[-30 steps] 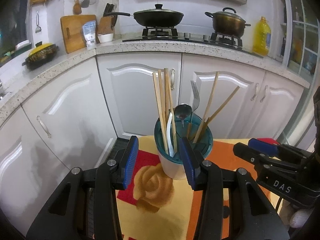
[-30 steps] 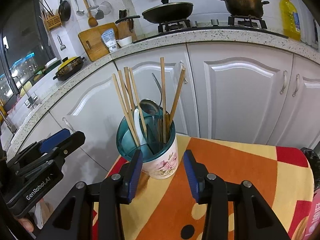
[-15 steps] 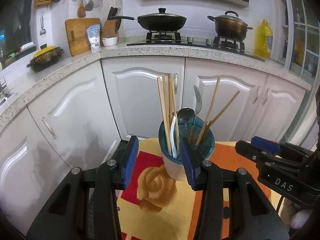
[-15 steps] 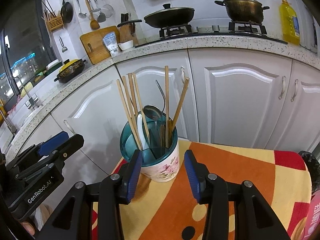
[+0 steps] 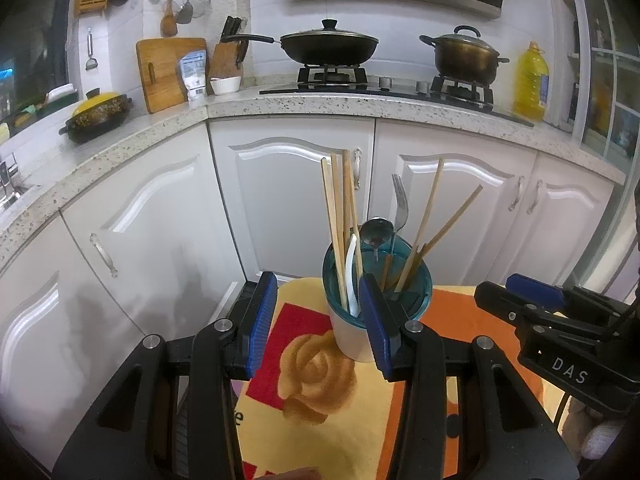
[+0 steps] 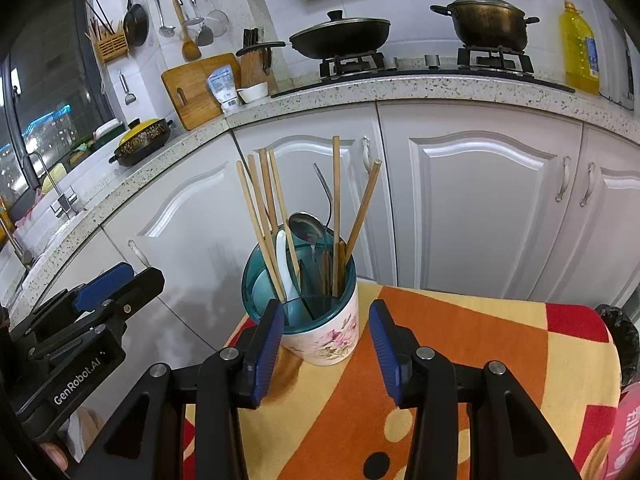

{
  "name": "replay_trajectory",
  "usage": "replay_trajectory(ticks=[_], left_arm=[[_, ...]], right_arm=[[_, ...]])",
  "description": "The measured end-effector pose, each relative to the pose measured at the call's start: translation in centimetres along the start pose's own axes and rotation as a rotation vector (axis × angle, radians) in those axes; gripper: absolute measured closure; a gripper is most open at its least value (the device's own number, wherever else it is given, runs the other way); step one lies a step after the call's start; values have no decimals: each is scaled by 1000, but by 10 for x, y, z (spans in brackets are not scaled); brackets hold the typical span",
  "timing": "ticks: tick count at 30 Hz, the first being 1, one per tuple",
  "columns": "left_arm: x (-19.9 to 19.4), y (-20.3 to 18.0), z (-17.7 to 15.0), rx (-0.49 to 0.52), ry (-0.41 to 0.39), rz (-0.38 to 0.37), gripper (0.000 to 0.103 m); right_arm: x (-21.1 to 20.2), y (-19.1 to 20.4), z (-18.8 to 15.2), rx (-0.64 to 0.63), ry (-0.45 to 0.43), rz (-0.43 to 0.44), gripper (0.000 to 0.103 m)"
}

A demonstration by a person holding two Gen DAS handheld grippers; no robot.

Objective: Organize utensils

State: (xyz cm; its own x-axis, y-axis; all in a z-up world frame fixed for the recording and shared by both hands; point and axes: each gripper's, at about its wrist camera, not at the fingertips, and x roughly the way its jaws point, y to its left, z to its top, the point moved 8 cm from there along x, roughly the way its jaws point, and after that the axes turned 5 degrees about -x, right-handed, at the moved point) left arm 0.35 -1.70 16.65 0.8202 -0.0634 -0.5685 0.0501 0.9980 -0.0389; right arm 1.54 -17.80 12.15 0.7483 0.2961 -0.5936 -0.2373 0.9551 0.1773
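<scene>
A white flowered utensil holder (image 6: pixel 324 340) with a teal insert (image 5: pixel 416 280) stands on the patterned cloth. Several wooden chopsticks (image 6: pixel 262 216), a steel fork (image 5: pixel 400 204), a steel spoon (image 6: pixel 306 226) and a white spoon (image 5: pixel 351 272) stand in it. My right gripper (image 6: pixel 326 350) is open just in front of the holder, with nothing between its blue pads (image 6: pixel 267 348). My left gripper (image 5: pixel 318 326) is open to the holder's left and nearer side, and holds nothing. Each gripper shows in the other's view: the left gripper (image 6: pixel 90 308) and the right gripper (image 5: pixel 536 312).
The orange, yellow and red cloth (image 6: pixel 460 340) covers a small table in front of white cabinet doors (image 5: pixel 288 184). Above them is a speckled counter (image 6: pixel 400 84) with a wok (image 5: pixel 328 46), a pot (image 5: pixel 466 56) and an oil bottle (image 6: pixel 580 52). A dark bin (image 6: pixel 622 336) is at the right.
</scene>
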Motion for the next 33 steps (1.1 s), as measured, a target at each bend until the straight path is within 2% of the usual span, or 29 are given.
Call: replay_trajectory(ticks=[33], left_arm=[[3, 2, -2, -8, -2, 32, 61]], right_arm=[[5, 1, -3, -3, 15, 14, 60]])
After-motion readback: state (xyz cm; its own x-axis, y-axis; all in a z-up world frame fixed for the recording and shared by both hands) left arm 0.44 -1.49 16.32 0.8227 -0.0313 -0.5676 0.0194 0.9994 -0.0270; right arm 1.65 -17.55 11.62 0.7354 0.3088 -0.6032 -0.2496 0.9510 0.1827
